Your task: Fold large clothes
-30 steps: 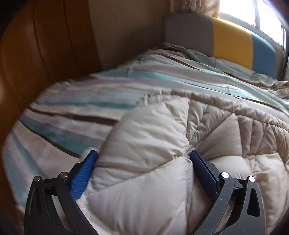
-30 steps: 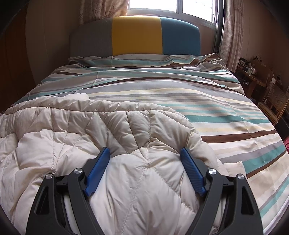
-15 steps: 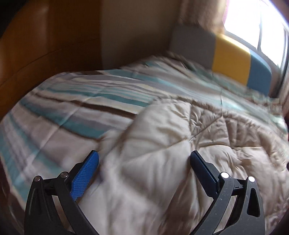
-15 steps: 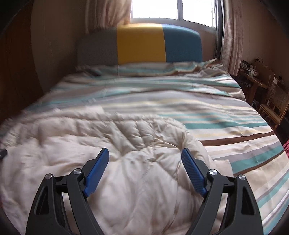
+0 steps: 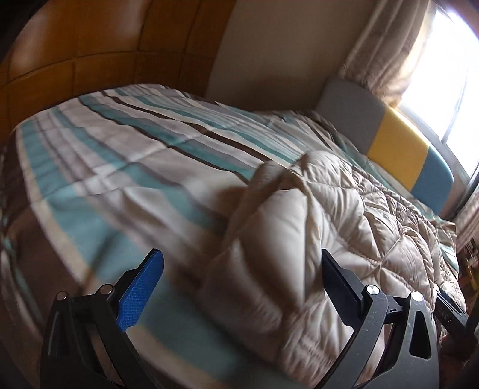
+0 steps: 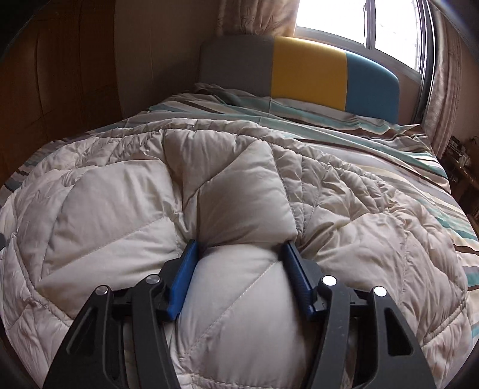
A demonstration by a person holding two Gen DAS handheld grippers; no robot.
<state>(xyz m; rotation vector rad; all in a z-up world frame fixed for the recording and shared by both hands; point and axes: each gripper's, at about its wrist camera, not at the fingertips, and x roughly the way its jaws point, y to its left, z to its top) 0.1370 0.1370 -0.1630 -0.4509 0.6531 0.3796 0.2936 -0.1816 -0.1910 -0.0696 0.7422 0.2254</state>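
Note:
A beige quilted puffy garment [image 6: 104, 209] lies spread over the near half of a striped bed cover [image 6: 374, 143]. My right gripper [image 6: 239, 244] sits low on the garment's middle. Its jaws are closing, and both blue pads squeeze a bulging fold of the fabric between them. In the left wrist view the same garment [image 5: 344, 215] fills the right side, its left edge running down between my fingers. My left gripper [image 5: 239, 269] stands wide open over that edge. The blue pad [image 5: 143, 287] hangs above bare striped cover [image 5: 119, 167], pressing on nothing.
A grey, yellow and blue headboard [image 6: 308, 68] stands at the far end under a bright window [image 6: 359, 21] with curtains. A wooden wardrobe [image 5: 74, 59] lines the bed's left side. A cluttered small table [image 6: 461, 167] sits at the right.
My left gripper swung left and rolled, from over the garment to its left edge, still open. My right gripper shifted across the garment and its jaws narrowed onto a fold.

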